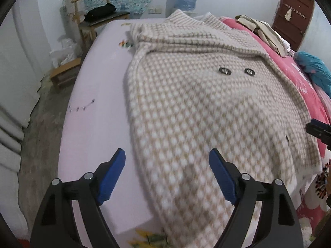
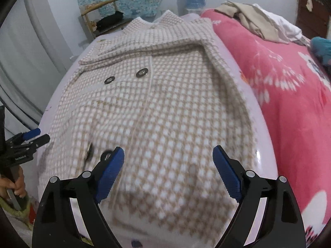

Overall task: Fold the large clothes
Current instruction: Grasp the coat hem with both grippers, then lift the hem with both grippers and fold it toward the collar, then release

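A beige-and-white checked coat [image 1: 196, 103] lies flat on a pale lilac bed sheet [image 1: 97, 95], collar at the far end, sleeves folded across the chest, dark buttons showing. It also shows in the right wrist view [image 2: 165, 107]. My left gripper [image 1: 167, 175] is open and empty, above the coat's near left edge. My right gripper [image 2: 168, 173] is open and empty, above the coat's near hem. The left gripper shows at the left edge of the right wrist view [image 2: 31, 138]; the right one shows at the right edge of the left wrist view [image 1: 319, 131].
A pink floral blanket [image 2: 289, 107] covers the bed's right side, with a pile of beige and white clothes [image 2: 258, 22] on it. A wooden chair [image 1: 97, 18] with a dark item stands at the far left. The floor [image 1: 41, 128] lies left of the bed.
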The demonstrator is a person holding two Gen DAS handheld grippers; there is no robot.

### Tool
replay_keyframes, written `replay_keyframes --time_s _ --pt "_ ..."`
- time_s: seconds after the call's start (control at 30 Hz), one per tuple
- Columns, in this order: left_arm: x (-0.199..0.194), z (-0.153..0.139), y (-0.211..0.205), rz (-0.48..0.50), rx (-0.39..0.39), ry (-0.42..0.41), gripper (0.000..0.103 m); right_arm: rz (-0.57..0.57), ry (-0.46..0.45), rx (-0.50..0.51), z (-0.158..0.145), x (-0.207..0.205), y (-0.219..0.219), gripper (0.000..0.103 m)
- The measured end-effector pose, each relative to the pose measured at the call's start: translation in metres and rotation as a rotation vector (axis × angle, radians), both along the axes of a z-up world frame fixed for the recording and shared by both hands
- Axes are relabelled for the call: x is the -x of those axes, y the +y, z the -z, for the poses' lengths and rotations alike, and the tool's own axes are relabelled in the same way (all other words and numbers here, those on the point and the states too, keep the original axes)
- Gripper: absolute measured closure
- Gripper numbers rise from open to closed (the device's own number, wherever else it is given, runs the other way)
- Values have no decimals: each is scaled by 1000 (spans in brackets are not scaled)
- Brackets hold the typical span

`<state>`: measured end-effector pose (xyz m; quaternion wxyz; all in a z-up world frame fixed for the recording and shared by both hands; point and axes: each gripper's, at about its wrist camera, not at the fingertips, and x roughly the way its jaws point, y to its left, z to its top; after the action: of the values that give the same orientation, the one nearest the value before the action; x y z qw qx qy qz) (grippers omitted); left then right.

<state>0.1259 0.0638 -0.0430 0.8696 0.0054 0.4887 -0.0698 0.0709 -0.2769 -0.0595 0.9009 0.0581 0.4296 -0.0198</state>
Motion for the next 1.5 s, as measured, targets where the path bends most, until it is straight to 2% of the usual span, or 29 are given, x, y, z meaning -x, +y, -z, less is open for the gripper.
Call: replay_keyframes --time_s 0.2,0.47,0.63,0.77,0.83,0.93,1.1,1.3,1.37,1.4,1.5 --pt "35 -4 6 -30 20 -46 22 34 -34 0 1 44 -11 20" --pt "71 9 12 -45 111 -62 23 120 -73 30 -5 78 -37 20" --pt "87 22 19 -62 161 -38 40 170 -77 1 1 88 -52 20" --pt "94 23 24 -66 229 -33 57 175 -47 -30 12 88 -56 26" --pt "94 27 26 -63 297 -7 62 177 -38 -52 18 86 -58 28" --pt "91 30 29 -77 380 3 68 189 -23 -98 25 81 -64 36" --pt "93 32 32 -80 460 35 75 201 19 -157 36 81 -68 51" --pt "99 36 33 -74 473 52 76 195 30 -203 44 90 -68 60" --pt "97 37 33 -77 470 54 76 183 34 -219 45 89 -66 70" --pt "97 37 32 -78 464 52 76 173 41 -247 47 88 -65 71" --pt "99 37 30 -79 453 33 76 163 42 -243 51 88 -58 72"
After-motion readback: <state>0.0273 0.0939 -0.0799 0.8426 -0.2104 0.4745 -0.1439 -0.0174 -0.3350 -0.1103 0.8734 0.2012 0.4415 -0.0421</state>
